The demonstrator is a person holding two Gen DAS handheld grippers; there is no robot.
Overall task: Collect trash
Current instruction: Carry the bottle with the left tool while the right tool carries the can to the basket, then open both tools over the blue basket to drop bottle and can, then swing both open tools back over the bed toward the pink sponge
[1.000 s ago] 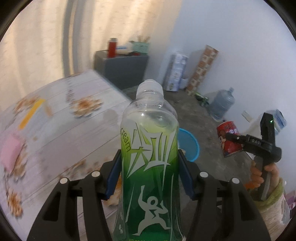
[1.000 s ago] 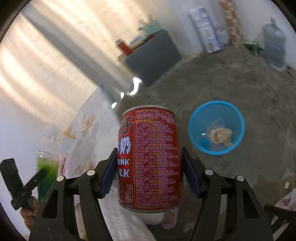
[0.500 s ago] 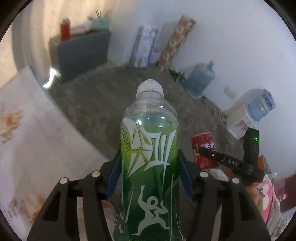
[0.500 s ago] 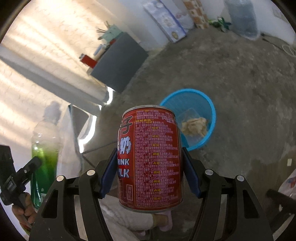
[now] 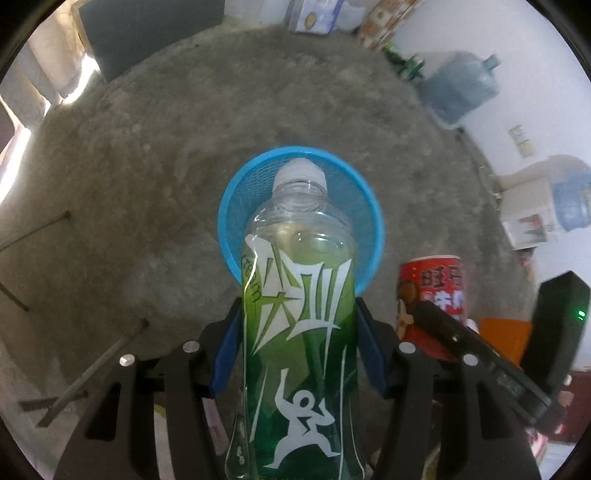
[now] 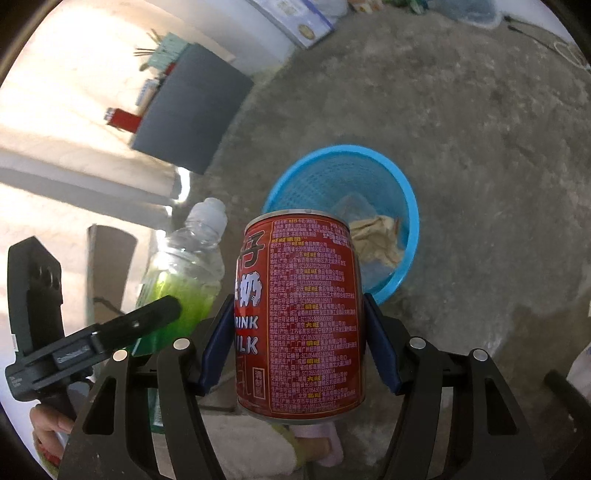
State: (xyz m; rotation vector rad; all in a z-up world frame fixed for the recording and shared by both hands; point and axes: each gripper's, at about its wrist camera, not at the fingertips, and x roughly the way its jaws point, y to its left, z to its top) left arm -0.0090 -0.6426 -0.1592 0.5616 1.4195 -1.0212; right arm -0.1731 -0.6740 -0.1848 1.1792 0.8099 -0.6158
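The floor (image 5: 155,155) was bare grey concrete, rough and stained, running out to white walls. A dark grey cabinet (image 6: 192,122) stood against the far wall with a red container (image 6: 123,119) and other small items on top (too blurred to name). Two large blue water jugs showed in the left wrist view: one (image 5: 460,86) on the floor by the wall, the other (image 5: 570,197) seated on a white dispenser. One patterned box (image 5: 386,20) leaned in the corner.

One blue mesh trash basket (image 6: 408,206) stood on the floor, holding crumpled brown paper (image 6: 376,236) and a clear plastic piece. The left gripper (image 5: 297,354) was clamped on one green-labelled plastic bottle (image 5: 299,332), its white cap lined up over the basket (image 5: 231,206). The right gripper (image 6: 299,345) was clamped on one red milk drink can (image 6: 301,314), held above the floor just short of the basket rim. Each gripper appeared in the other's view, side by side.
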